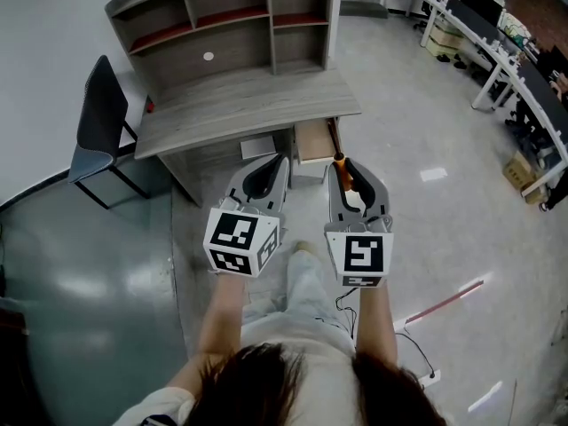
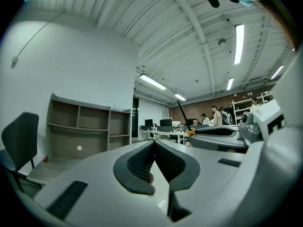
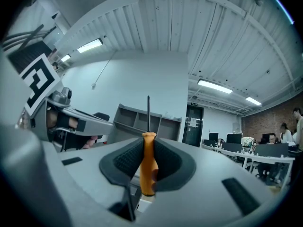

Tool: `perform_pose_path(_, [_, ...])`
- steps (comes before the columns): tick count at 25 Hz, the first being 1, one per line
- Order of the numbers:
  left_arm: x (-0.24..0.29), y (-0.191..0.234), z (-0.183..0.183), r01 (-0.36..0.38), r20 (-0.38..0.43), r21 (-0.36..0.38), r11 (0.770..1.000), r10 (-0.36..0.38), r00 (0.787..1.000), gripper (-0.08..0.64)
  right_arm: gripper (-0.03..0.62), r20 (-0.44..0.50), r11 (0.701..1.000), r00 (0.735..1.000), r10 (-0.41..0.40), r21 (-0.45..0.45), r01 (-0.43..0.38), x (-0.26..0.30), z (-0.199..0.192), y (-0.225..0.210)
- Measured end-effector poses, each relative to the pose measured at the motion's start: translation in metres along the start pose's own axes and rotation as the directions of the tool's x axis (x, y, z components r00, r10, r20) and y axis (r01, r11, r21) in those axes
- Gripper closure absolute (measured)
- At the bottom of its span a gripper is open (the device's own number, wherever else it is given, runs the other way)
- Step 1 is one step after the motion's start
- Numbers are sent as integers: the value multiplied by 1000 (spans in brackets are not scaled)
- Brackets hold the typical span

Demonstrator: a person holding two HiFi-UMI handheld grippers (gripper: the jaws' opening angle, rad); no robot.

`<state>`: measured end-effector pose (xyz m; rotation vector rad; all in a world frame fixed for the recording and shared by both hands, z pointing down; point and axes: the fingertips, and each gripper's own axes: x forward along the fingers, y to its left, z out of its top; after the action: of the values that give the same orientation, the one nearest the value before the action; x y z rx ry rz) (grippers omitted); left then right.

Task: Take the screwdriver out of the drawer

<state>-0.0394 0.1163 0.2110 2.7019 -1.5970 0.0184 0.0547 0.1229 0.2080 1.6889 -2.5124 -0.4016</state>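
Observation:
The screwdriver [image 1: 343, 172] has an orange handle [image 3: 148, 163] and a thin dark shaft pointing up. My right gripper [image 1: 335, 161] is shut on the handle, held in the air in front of the desk. In the right gripper view the handle stands upright between the pads [image 3: 166, 161]. The wooden drawer [image 1: 313, 141] under the desk's right end is pulled out, just beyond the grippers. My left gripper [image 1: 282, 159] hangs beside the right one, shut with nothing in it; its jaws meet at a point [image 2: 154, 144]. The screwdriver [image 2: 182, 119] also shows in the left gripper view.
A grey desk [image 1: 248, 98] with a shelf hutch [image 1: 222, 20] stands ahead. A dark chair [image 1: 98, 122] is at its left. Office desks with monitors [image 1: 497, 34] and cardboard boxes [image 1: 525, 174] line the right side. A cable [image 1: 417, 353] lies on the floor.

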Motion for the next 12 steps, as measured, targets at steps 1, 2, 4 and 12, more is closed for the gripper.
perform_pose_path(1, [0,-1,0,1,0,1,1000,-1,1000,543,505,1,1000,1000,-1,1,1,-1,0,0])
perform_pose_path(2, [-1,-1,-1,2,0,2,1000,-2,1000,543,506,3,1000,1000,-1,1,1,-1,1,0])
perform_pose_path(4, [-2,-1,-1,4,-2,3,1000,-4,1000,543,506,5,1000,1000,-2,-1,2,-2,1,1])
perform_pose_path(12, [-7,1,-5,5,-10,2,1000,-5,1000,543,506,7,1000,1000,-5,2,5,-3,2,5])
